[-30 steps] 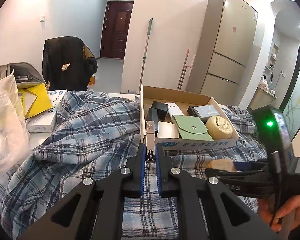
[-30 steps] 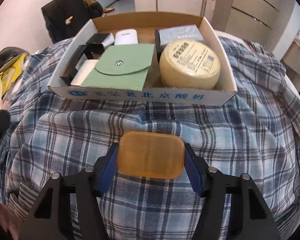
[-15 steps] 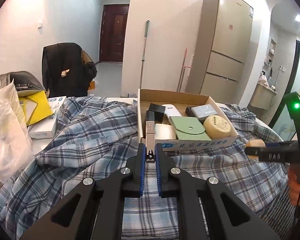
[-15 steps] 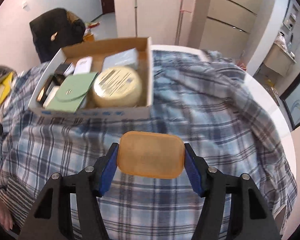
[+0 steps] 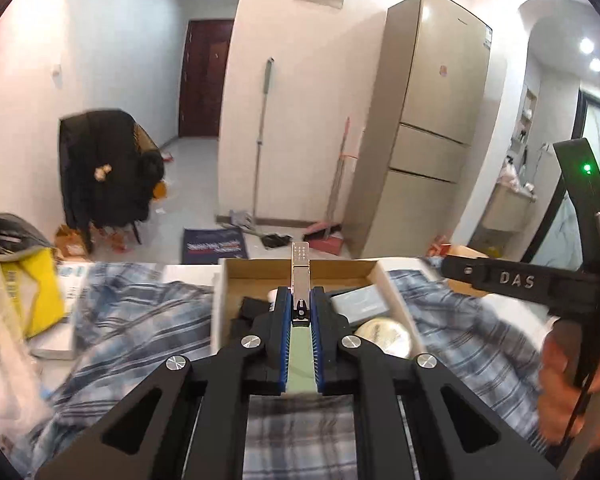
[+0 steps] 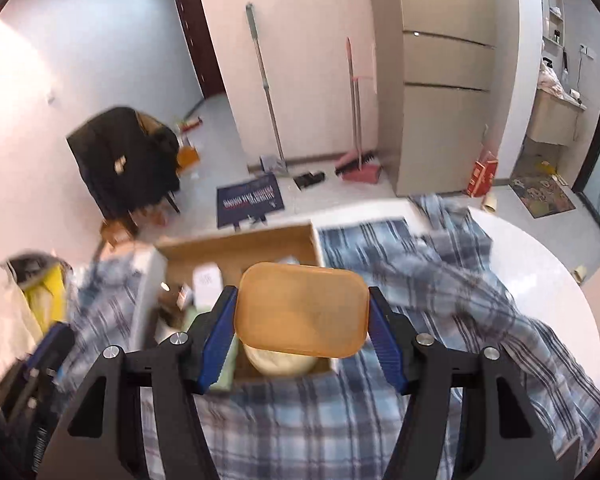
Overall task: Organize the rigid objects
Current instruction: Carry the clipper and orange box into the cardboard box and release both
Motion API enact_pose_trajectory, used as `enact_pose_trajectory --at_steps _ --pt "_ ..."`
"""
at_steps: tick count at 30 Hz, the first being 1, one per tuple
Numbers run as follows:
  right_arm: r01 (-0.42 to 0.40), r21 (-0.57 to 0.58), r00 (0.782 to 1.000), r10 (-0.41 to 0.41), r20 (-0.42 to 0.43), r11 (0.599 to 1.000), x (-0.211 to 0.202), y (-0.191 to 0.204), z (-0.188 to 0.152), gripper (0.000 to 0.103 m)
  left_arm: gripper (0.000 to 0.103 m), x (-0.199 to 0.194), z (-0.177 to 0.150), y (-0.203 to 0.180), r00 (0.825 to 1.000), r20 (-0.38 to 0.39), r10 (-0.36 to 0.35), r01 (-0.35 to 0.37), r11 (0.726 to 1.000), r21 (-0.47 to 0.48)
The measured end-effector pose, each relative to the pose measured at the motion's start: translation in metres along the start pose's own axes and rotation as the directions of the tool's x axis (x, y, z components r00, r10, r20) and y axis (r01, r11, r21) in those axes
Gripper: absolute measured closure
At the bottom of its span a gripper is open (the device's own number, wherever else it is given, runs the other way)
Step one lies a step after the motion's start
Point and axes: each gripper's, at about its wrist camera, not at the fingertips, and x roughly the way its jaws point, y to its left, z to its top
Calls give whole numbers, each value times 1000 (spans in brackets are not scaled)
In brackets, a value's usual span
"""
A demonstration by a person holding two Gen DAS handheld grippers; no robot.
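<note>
My left gripper is shut on a silver nail clipper and holds it above the open cardboard box. The box holds a green pouch, a round cream tin, a grey box and black items. My right gripper is shut on an amber soap bar held over the same box, above the cream tin. The right tool also shows in the left wrist view.
A blue plaid cloth covers the round white table. A yellow bag and plastic bag lie at the left. A black chair, mops and a fridge stand beyond the table.
Both grippers have risen and moved forward over the box, each still holding its object. The right gripper shifted left above the cream tin.
</note>
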Motion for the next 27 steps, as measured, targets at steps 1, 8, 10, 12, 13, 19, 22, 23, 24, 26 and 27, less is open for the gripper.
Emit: enact_pose_trajectory --at_steps 1,8,10,12,13,19,22,23,24,26,27 --pt "-3 2 1000 3 4 1000 1 2 1 41 93 6 2 1 1000 -1 -6 6 1000 -15" --pt "7 -10 1000 -7 3 1000 30 6 -11 41 93 62 -29 14 990 -142 -3 3 1000 -1" --pt "21 -9 1000 -21 -4 1000 39 5 -17 41 93 74 -35 21 984 -176 -3 -1 1000 -20" --pt "12 -16 999 -13 -39 1000 50 5 -18 41 93 82 -40 24 978 -210 4 -8 1000 -18" --pt "4 -6 999 -4 -45 1000 53 3 -19 41 93 85 -42 24 975 -221 13 -16 1000 -13" --pt "11 -32 995 -14 -94 999 72 3 -26 41 93 99 -53 23 957 -281 75 -74 997 13" --pt "-22 -11 991 21 -131 1000 78 1 -28 41 93 100 -55 21 954 -287 82 -78 997 27" --pt "-22 -7 991 21 -134 1000 79 -1 -29 41 93 100 -55 20 954 -288 83 -78 997 27" --pt "-17 -9 991 16 -134 1000 80 -1 -29 41 93 101 -56 20 952 -293 84 -78 996 30" --pt "-10 -18 991 7 -132 1000 80 -1 -30 41 93 104 -58 20 947 -309 87 -80 996 33" --pt "-9 -20 991 6 -131 1000 80 0 -30 41 93 106 -60 20 942 -321 96 -89 995 35"
